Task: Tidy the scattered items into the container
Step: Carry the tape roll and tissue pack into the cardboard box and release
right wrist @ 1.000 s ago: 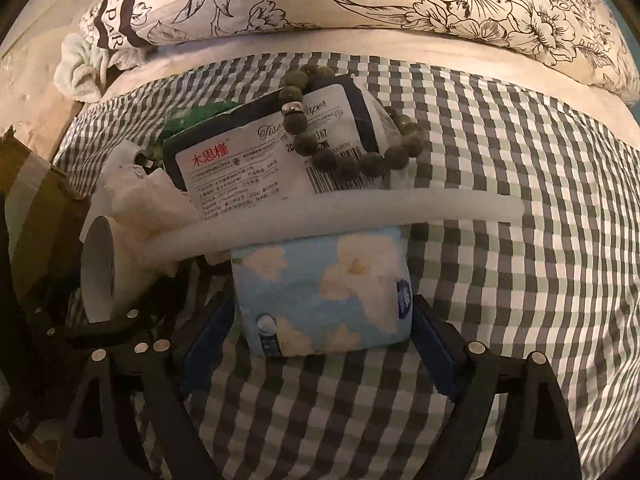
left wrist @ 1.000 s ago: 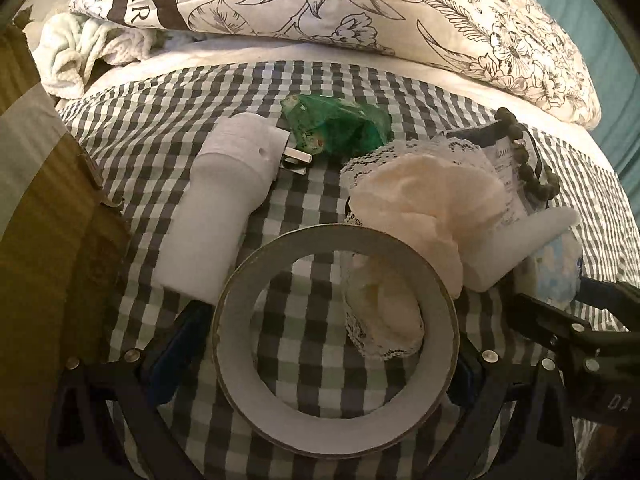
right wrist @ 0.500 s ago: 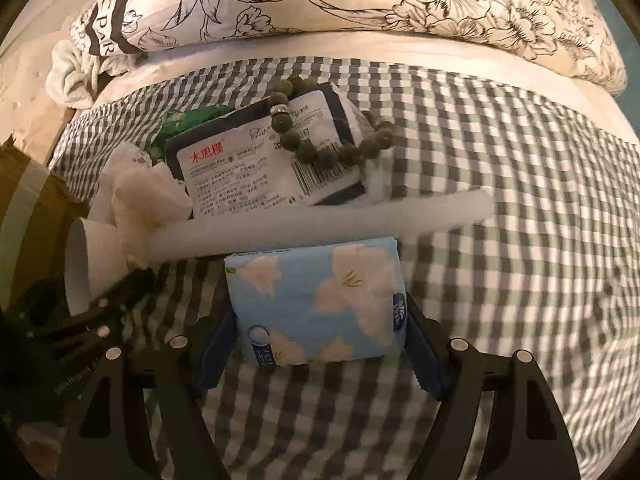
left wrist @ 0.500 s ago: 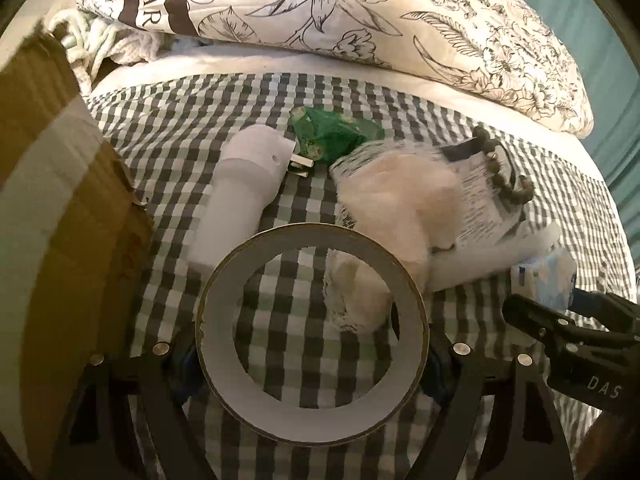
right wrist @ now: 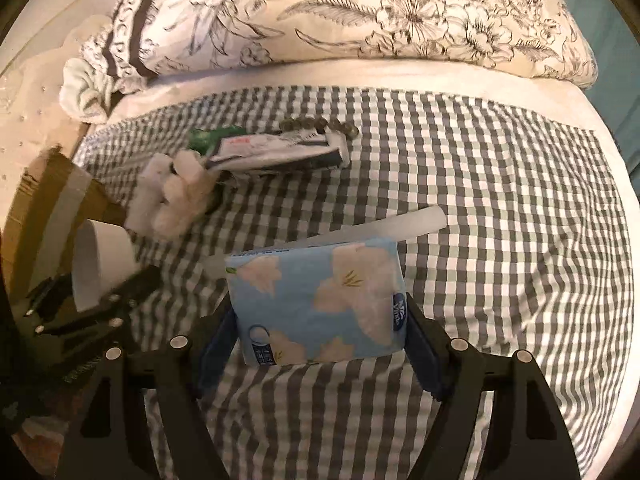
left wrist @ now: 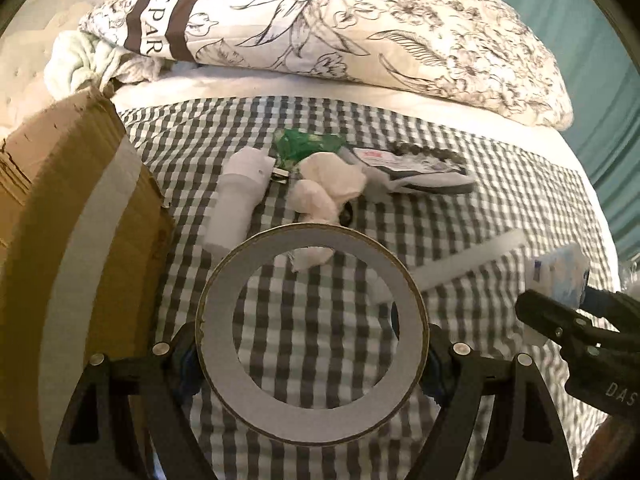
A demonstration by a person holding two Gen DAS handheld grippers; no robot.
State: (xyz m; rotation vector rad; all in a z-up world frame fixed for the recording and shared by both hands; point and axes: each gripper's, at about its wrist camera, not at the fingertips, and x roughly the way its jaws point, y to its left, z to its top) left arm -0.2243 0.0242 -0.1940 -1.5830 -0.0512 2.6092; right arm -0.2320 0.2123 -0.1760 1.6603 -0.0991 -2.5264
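Observation:
My left gripper [left wrist: 312, 356] is shut on a roll of tape [left wrist: 310, 400], held above the checked bedspread beside the cardboard box [left wrist: 76, 240] on the left. My right gripper [right wrist: 320, 336] is shut on a blue flowered tissue pack [right wrist: 320, 300], lifted off the bed; it also shows at the right of the left wrist view [left wrist: 560, 276]. On the bed lie a white tube-shaped bottle [left wrist: 240, 200], a green packet [left wrist: 304, 144], a white lace cloth [left wrist: 328, 188], a wipes pack [left wrist: 416, 168] with a bead bracelet [left wrist: 424, 151], and a white stick [left wrist: 468, 260].
A flowered pillow [left wrist: 340, 28] lies across the head of the bed, with a pale green cloth [left wrist: 80, 64] at its left. The box [right wrist: 44, 208] and the left gripper with the tape [right wrist: 100, 264] show at the left of the right wrist view.
Both grippers have lifted and drawn back from the pile with their items. The tissue pack has come off the bed. The box has come closer on the left.

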